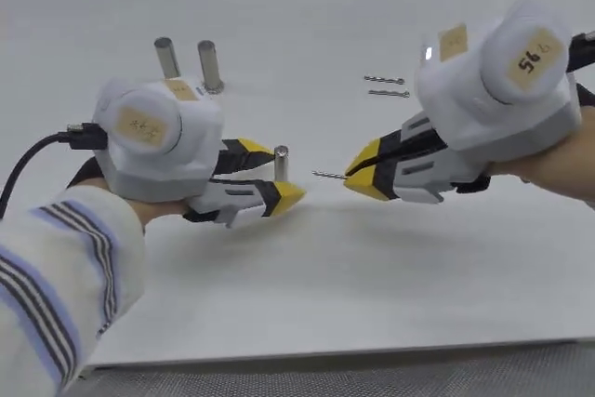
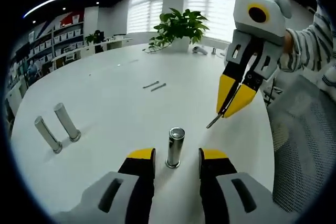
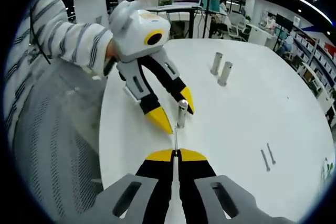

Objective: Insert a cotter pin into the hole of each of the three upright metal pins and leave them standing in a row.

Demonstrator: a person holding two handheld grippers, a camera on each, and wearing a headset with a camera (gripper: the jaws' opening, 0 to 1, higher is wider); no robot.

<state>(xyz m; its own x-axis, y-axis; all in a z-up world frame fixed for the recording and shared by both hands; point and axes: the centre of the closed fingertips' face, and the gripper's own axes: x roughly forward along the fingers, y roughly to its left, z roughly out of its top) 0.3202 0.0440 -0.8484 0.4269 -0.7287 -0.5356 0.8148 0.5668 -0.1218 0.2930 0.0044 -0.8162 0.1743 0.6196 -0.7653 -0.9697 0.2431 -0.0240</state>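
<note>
Down low on the white table [image 1: 307, 295] sits the left tool [image 1: 284, 174], yellow-tipped jaws apart, bracketing the near upright grey metal pin [image 1: 281, 163]. The left gripper view shows a gap on either side of it, so no contact there. Over on the right is the right tool [image 1: 351, 180], jaws together, clamped on a thin silver cotter pin [image 1: 327, 175]. The free end aims straight at that pin, close to it but not touching. At the far left, two more upright grey metal pins [image 1: 166, 56] [image 1: 208, 66] stand side by side. At the far right, two spare cotter pins [image 1: 384, 80] lie flat, well apart from both tools.
</note>
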